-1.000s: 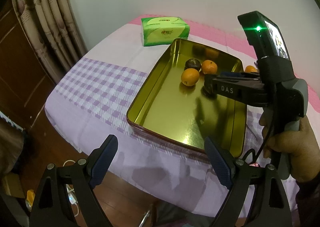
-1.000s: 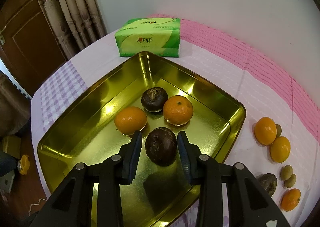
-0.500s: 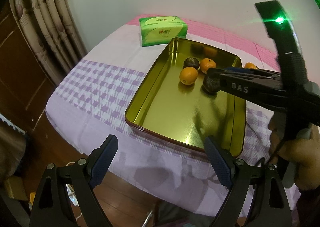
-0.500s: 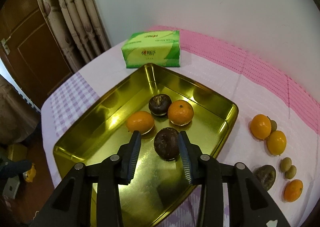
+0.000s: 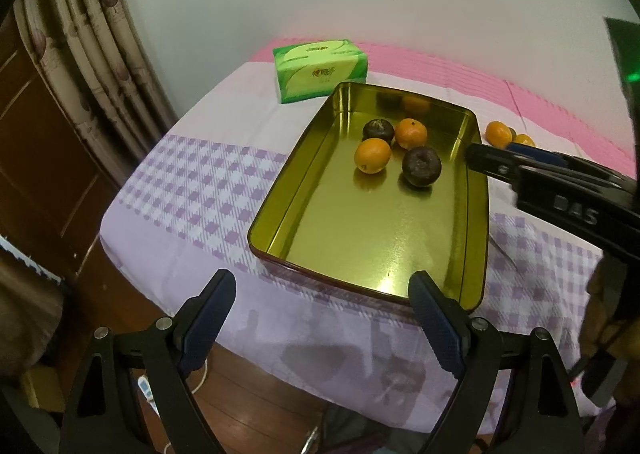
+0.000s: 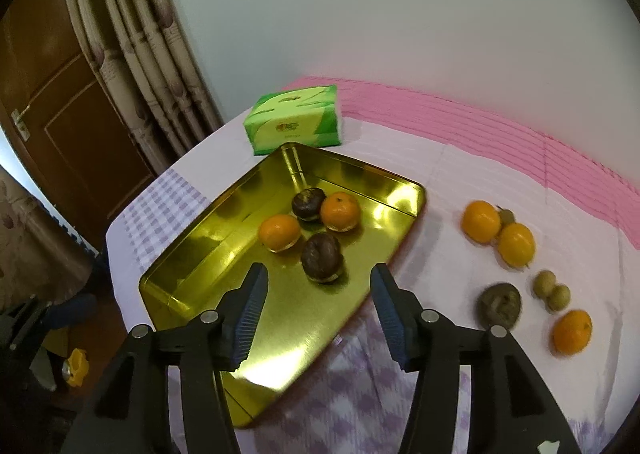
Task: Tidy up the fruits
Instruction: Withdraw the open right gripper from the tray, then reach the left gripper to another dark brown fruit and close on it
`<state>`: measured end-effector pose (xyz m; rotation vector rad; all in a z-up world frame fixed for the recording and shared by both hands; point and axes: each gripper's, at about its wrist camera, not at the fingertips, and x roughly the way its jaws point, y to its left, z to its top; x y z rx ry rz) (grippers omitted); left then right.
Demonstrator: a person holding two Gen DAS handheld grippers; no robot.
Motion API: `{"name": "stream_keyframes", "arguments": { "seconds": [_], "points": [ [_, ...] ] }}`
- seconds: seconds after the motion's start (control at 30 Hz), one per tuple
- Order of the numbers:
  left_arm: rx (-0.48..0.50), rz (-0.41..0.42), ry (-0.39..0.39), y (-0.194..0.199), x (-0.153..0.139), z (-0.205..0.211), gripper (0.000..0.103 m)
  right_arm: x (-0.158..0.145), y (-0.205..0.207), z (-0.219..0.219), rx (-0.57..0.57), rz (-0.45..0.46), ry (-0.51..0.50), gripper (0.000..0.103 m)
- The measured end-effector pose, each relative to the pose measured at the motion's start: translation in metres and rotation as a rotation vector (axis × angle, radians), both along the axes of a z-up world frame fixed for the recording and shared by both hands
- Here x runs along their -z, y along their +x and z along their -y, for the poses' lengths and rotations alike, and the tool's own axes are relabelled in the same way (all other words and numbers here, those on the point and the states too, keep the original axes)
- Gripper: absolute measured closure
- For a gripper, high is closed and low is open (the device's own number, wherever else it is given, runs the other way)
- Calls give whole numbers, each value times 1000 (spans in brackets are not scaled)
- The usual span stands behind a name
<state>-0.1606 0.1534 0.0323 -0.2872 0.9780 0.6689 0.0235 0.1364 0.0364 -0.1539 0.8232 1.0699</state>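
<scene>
Nearest, the left gripper (image 5: 320, 318) hangs spread and empty at the near table edge, while the right gripper (image 6: 318, 306) is spread wide above the gold tray (image 6: 192, 286), holding nothing. A dark fruit (image 6: 321, 258) sits free in the tray beside two oranges and another dark fruit, so this drop-off looks done. Next it likely swings right to the loose fruit on the cloth, perhaps the brown fruit (image 6: 499, 304), with oranges (image 6: 498, 232) farther back.

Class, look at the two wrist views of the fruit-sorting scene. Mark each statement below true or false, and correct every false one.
1. The gold tray holds four fruits. True.
2. The right gripper clamps a dark fruit. False: it is open, and the fruit lies in the tray.
3. The green tissue box sits inside the tray. False: it is on the cloth behind it.
4. The left gripper is open and holds nothing. True.
</scene>
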Motion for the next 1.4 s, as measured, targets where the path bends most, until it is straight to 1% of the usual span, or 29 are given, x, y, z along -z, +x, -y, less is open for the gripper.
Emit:
{"name": "stream_keyframes", "arguments": {
  "seconds": [0.07, 0.13, 0.33, 0.53, 0.63, 0.77, 0.97, 1.07, 1.17, 1.23, 1.3, 1.4],
  "points": [
    [4, -4, 11, 2, 0, 2, 15, 1, 2, 12, 19, -6, 7, 49],
    [7, -6, 19, 3, 0, 4, 15, 2, 6, 25, 42, -14, 14, 45],
    [17, -17, 45, 6, 0, 9, 15, 12, 24, 71, 140, -31, 19, 39],
    [27, -30, 64, 9, 2, 14, 15, 37, 51, 122, 267, -77, 3, 38],
    [33, -36, 71, 11, 3, 17, 15, 48, 61, 145, 326, -86, -13, 38],
    [44, -44, 81, 12, 5, 21, 15, 62, 73, 175, 399, -59, -61, 37],
    [82, -56, 102, 17, 8, 28, 15, 78, 90, 209, 494, -48, -108, 37],
    [132, -50, 86, 20, 8, 34, 15, 84, 98, 223, 533, -39, -131, 37],
    [218, -28, 71, 25, 5, 47, 15, 89, 103, 232, 550, -21, -156, 37],
    [303, -16, 76, 31, 1, 64, 15, 92, 106, 238, 554, -5, -170, 35],
    [382, -7, 61, 41, -3, 77, 15, 95, 107, 242, 557, -2, -173, 33],
    [496, 8, 57, 66, -11, 98, 15, 103, 110, 251, 566, -26, -160, 33]
  ]
}}
